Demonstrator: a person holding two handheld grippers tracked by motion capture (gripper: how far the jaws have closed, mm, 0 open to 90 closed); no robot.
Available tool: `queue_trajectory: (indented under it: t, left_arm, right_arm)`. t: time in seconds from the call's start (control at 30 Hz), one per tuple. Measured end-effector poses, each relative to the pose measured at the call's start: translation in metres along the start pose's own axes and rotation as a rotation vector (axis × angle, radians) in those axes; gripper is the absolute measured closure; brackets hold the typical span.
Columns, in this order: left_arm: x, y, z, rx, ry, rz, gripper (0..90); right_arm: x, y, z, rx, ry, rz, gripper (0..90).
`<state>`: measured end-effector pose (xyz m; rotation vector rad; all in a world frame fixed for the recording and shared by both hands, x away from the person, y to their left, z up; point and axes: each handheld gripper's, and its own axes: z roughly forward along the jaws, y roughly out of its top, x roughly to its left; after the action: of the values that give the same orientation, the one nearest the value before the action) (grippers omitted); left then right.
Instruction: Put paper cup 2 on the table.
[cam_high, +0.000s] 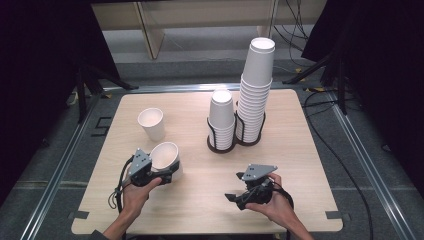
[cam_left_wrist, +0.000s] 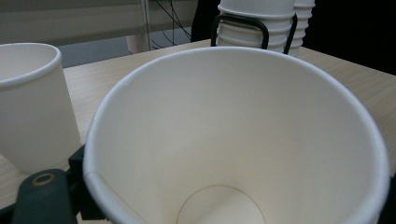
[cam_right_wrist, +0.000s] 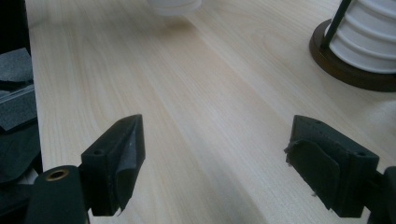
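Note:
My left gripper is shut on a white paper cup at the table's front left. The cup leans, and its empty inside faces the left gripper view. A second single cup stands upright just behind it, also seen as the cup on the left of the left gripper view. My right gripper rests low at the front centre, open, with bare wood between its jaws.
Two stacks of white cups stand in a black wire holder mid-table: a short stack and a tall stack. The holder's base shows ahead and right of my right gripper. Cables run on the floor to the right.

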<state>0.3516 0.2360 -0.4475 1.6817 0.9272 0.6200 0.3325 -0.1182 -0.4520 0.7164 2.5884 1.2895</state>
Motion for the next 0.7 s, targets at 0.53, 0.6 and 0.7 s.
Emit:
queue_trajectory:
  t: [0.53, 0.6, 0.7]
  left_arm:
    - [0.007, 0.013, 0.035, -0.005, 0.033, -0.006, 14.7]
    - [0.008, 0.014, 0.040, 0.000, 0.041, -0.004, 14.7]
    - [0.009, 0.013, 0.047, 0.011, 0.057, 0.009, 14.7]
  right_arm:
    - [-0.002, -0.001, -0.001, 0.005, -0.007, 0.013, 19.9]
    - [-0.002, -0.001, 0.000, 0.005, -0.005, 0.011, 19.9]
    - [-0.002, -0.001, 0.000, 0.004, -0.007, 0.009, 19.9]
